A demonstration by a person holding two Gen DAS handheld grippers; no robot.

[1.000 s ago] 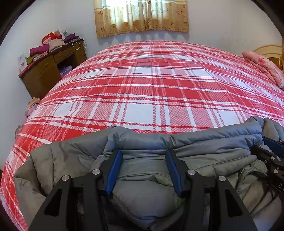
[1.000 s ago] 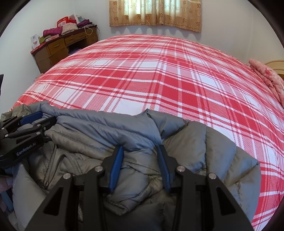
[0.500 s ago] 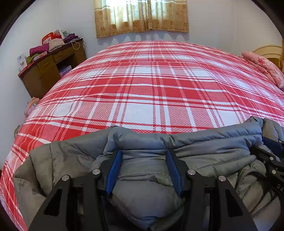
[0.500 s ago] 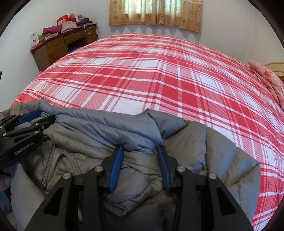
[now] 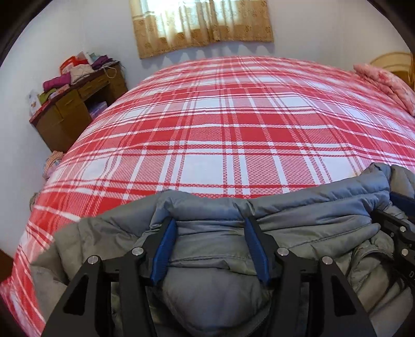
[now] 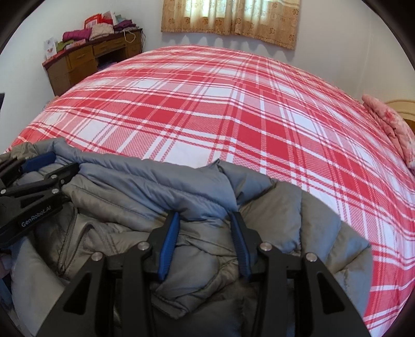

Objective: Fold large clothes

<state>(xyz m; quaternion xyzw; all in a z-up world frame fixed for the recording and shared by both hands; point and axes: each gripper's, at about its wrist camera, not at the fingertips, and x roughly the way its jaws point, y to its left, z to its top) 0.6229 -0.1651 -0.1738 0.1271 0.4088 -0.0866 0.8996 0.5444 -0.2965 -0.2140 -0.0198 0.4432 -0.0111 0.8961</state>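
Observation:
A grey padded jacket (image 5: 306,215) lies bunched at the near edge of the bed, and also shows in the right wrist view (image 6: 135,181). My left gripper (image 5: 210,225) is shut on a thick fold of the jacket, its blue pads pressing into the fabric. My right gripper (image 6: 205,220) is shut on another fold of the jacket near the collar. The left gripper also shows at the left of the right wrist view (image 6: 39,166). The right gripper shows at the right edge of the left wrist view (image 5: 396,223).
The bed has a red and white plaid cover (image 5: 233,124) stretching far ahead. A pink pillow (image 5: 384,83) lies at the far right. A wooden desk (image 5: 77,103) piled with clothes stands against the wall at the left. A curtained window (image 5: 202,23) is behind the bed.
Both grippers keep their hold on the jacket. The views have shifted only slightly, with the jacket edge carried a little forward over the bed.

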